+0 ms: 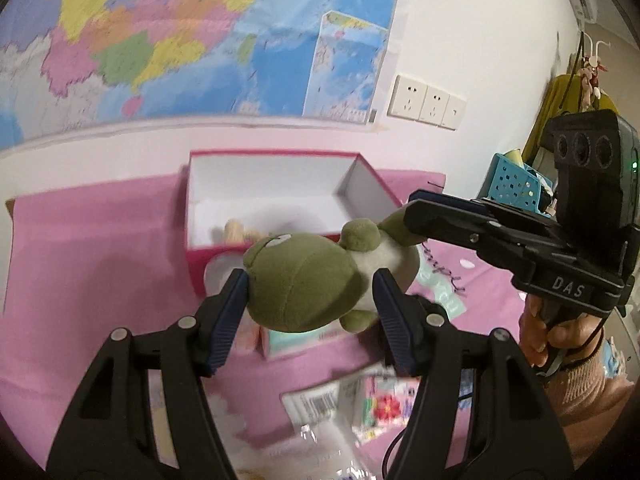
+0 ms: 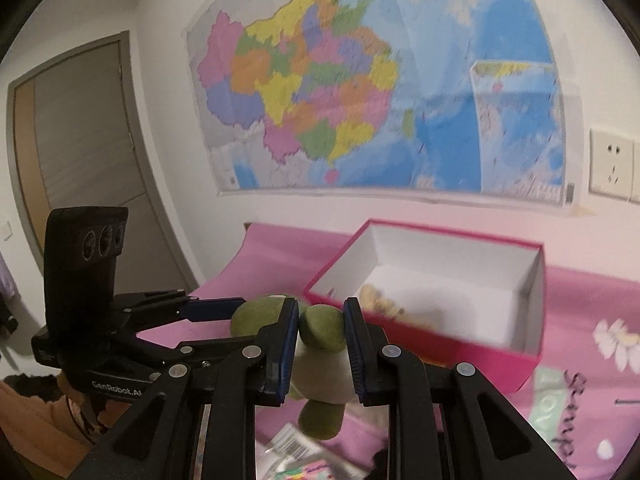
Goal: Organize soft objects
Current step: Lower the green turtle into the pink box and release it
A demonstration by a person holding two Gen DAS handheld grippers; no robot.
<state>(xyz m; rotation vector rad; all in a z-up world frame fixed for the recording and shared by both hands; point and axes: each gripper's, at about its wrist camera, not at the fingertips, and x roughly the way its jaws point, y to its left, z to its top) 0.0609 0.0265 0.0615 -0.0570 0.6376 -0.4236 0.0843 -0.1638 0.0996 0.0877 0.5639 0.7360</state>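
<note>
Both hand-held grippers grasp the frog plush [image 1: 304,280]: left hand-held gripper [image 1: 310,312] its head, right hand-held gripper [image 2: 322,344] its leg; the open box [image 1: 276,184] lies just ahead.

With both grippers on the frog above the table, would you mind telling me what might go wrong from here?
1. The left gripper squeezes the frog's head while the right gripper pinches only a foot; pulling apart could strain its seams.
2. The box already holds a small tan toy; a drop could land on it or catch the near rim.
</note>
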